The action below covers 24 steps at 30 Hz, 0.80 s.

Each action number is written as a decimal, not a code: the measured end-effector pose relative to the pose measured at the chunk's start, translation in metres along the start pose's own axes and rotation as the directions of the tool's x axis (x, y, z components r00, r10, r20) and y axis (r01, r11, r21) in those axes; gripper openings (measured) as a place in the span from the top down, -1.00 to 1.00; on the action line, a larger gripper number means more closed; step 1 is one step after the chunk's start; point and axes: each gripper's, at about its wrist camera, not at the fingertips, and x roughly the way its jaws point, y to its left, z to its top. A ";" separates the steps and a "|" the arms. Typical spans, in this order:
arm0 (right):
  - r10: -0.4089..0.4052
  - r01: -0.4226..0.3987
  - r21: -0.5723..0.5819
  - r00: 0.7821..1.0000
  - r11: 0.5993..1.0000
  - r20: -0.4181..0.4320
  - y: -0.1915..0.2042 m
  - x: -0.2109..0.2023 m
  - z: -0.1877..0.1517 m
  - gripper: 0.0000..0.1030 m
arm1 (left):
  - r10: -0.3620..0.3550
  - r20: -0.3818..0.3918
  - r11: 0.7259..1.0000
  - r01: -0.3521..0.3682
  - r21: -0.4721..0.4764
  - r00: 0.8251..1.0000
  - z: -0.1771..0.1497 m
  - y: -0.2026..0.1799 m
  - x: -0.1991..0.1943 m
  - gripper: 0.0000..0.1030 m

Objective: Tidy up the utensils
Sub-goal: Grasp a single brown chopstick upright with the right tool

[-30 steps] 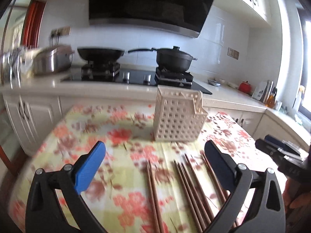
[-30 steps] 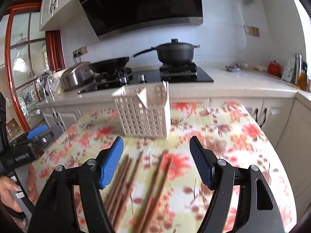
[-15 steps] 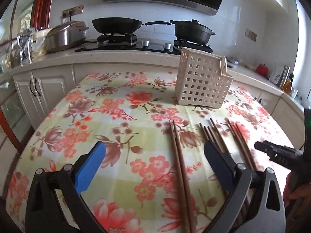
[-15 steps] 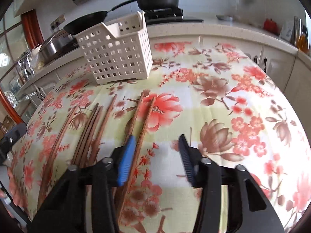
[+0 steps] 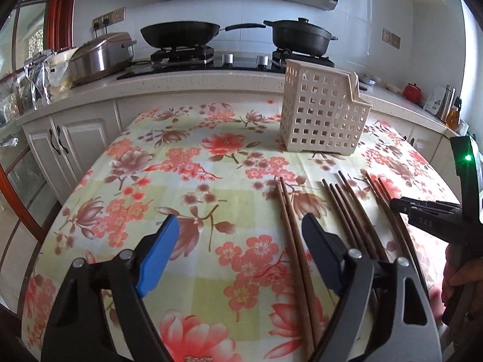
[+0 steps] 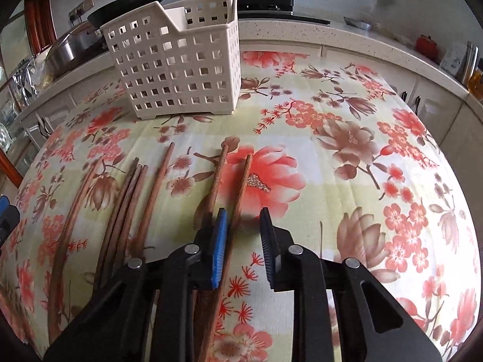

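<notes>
Several brown wooden chopsticks [image 5: 347, 211] lie on the flowered tablecloth, also in the right wrist view [image 6: 129, 199]. A white perforated basket [image 5: 323, 111] stands upright behind them, seen too in the right wrist view [image 6: 178, 60]. My right gripper [image 6: 241, 235] is low over the rightmost pair of chopsticks [image 6: 238, 187]; its jaws are narrowed but apart, with one chopstick running under the blue pad [image 6: 219, 247]. It shows at the right edge of the left wrist view [image 5: 422, 214]. My left gripper [image 5: 238, 250] is open and empty above the cloth, left of the chopsticks.
The table's cloth [image 6: 377, 181] stretches right of the chopsticks. Behind is a counter [image 5: 181, 81] with a stove, a black wok [image 5: 181, 31], a black pot [image 5: 299, 37] and a steel cooker [image 5: 99, 54]. White cabinets [image 5: 66, 138] stand at the left.
Both grippers have moved down and closer to the table. The right gripper's jaws have narrowed over the rightmost chopsticks. The left gripper's jaws have also come somewhat closer together.
</notes>
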 end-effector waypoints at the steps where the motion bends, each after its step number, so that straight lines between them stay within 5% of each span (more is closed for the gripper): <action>1: -0.008 0.008 -0.010 1.000 1.000 0.000 0.002 0.000 0.000 0.60 | -0.003 -0.005 1.000 0.003 0.003 1.000 -0.001 -0.001 0.001 -0.55; 7: -0.027 0.027 -0.060 1.000 0.998 0.001 0.011 0.001 0.000 0.82 | -0.009 -0.034 0.999 0.010 0.031 0.999 -0.003 -0.009 0.008 -0.54; 14: 0.021 -0.021 -0.011 1.000 1.000 0.005 0.001 -0.008 -0.010 0.86 | -0.043 -0.130 0.999 0.046 0.013 0.991 0.004 -0.006 0.030 -0.14; 24: 0.066 -0.067 0.022 0.998 0.998 0.008 -0.008 -0.011 -0.015 0.86 | -0.018 -0.221 0.997 0.033 0.065 0.975 0.013 -0.026 0.065 -0.06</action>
